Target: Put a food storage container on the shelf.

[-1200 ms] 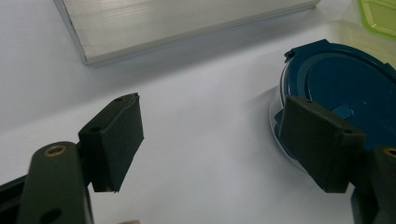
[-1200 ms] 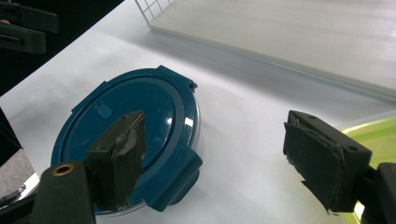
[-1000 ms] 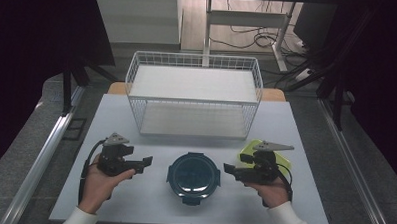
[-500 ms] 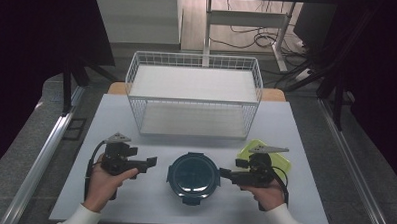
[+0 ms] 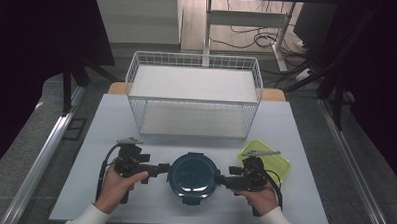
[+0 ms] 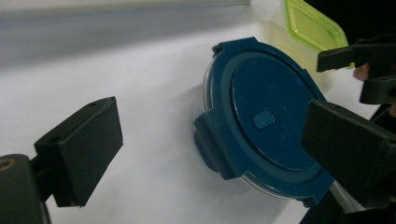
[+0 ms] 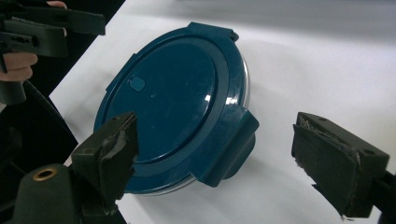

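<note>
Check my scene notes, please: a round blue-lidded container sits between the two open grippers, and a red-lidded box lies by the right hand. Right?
Not quite: the box's lid is yellow-green, not red, as the high view shows. The round blue-lidded container does sit between the open left gripper and right gripper.

The green-lidded container [image 6: 314, 25] is cut off by the left gripper view's top edge.

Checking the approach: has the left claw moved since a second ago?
Yes. The left claw, jaws just opened wide with nothing gripped, has moved right, closing on the blue round container.
</note>
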The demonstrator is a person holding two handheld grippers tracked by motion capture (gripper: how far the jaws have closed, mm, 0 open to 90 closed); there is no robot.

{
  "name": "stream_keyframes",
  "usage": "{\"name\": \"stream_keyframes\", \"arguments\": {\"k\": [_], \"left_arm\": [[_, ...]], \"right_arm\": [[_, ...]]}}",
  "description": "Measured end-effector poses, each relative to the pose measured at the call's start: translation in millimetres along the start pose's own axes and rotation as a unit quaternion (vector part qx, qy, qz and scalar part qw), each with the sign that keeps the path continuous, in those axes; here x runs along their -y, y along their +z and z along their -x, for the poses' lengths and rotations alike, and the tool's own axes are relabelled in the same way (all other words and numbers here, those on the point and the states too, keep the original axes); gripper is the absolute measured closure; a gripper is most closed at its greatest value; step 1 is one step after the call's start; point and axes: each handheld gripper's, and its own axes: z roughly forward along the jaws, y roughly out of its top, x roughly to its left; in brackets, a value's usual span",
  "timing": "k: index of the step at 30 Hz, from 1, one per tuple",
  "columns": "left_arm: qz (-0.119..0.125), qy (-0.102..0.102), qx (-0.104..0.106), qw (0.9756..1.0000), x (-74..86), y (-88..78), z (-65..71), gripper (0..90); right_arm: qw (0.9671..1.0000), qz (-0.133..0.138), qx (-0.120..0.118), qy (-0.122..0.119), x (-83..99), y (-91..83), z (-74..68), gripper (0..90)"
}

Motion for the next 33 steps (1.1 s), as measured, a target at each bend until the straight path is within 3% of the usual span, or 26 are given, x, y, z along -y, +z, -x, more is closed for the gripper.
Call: {"name": "stream_keyframes", "arguments": {"k": [12, 21, 27, 28, 33], "left_arm": [[-0.029, -0.026, 0.037, 0.9986, 6.0, 25.7, 1.1, 5.7], [-0.056, -0.030, 0.049, 0.9968, 7.3, 48.9, 2.4, 7.5], [-0.067, -0.043, 0.070, 0.9943, 10.6, 55.9, 0.2, 10.5], [-0.073, -0.059, 0.090, 0.9915, 13.3, 59.3, -1.9, 10.6], [-0.079, -0.066, 0.095, 0.9901, 14.8, 62.1, -1.7, 14.0]], "right_arm": [[0.9987, -0.023, -0.019, 0.041, 4.4, 22.7, 0.8, 11.3], [0.9975, -0.028, -0.010, 0.065, 7.7, 33.4, 4.3, 9.4], [0.9959, -0.039, -0.022, 0.079, 12.5, 42.8, 3.4, 8.8], [0.9958, -0.039, -0.024, 0.080, 12.6, 43.6, 2.7, 8.8], [0.9946, -0.043, -0.030, 0.090, 12.7, 46.4, 3.0, 10.8]]}}
